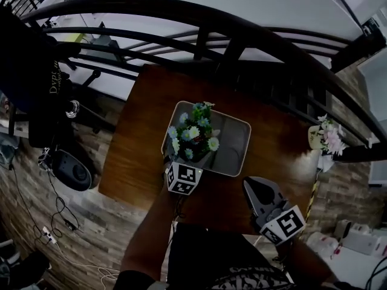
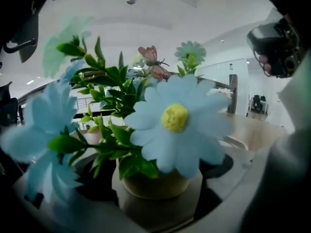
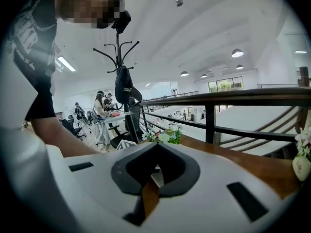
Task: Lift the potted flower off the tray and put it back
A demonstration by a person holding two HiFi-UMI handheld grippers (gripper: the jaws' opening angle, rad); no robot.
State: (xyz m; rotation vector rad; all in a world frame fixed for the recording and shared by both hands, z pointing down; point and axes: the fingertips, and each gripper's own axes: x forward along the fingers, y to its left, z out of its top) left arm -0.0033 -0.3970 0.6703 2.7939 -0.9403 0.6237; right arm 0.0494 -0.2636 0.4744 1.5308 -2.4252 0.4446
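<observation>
Your left gripper [image 1: 181,165] has its jaws wide around the potted flower [image 1: 193,135], which stands in the tray [image 1: 237,153] on the desk [image 1: 145,138]. If you pinch foliage rather than the pot [image 2: 155,184], it may tip. The right gripper [image 1: 254,187] has its jaws together, empty.

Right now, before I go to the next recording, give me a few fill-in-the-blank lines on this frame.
1. The pot stands on the ___.
2. A ___ perches among the flowers.
3. The right gripper is ___ and holds nothing.
Missing words: tray; butterfly; shut.
</observation>
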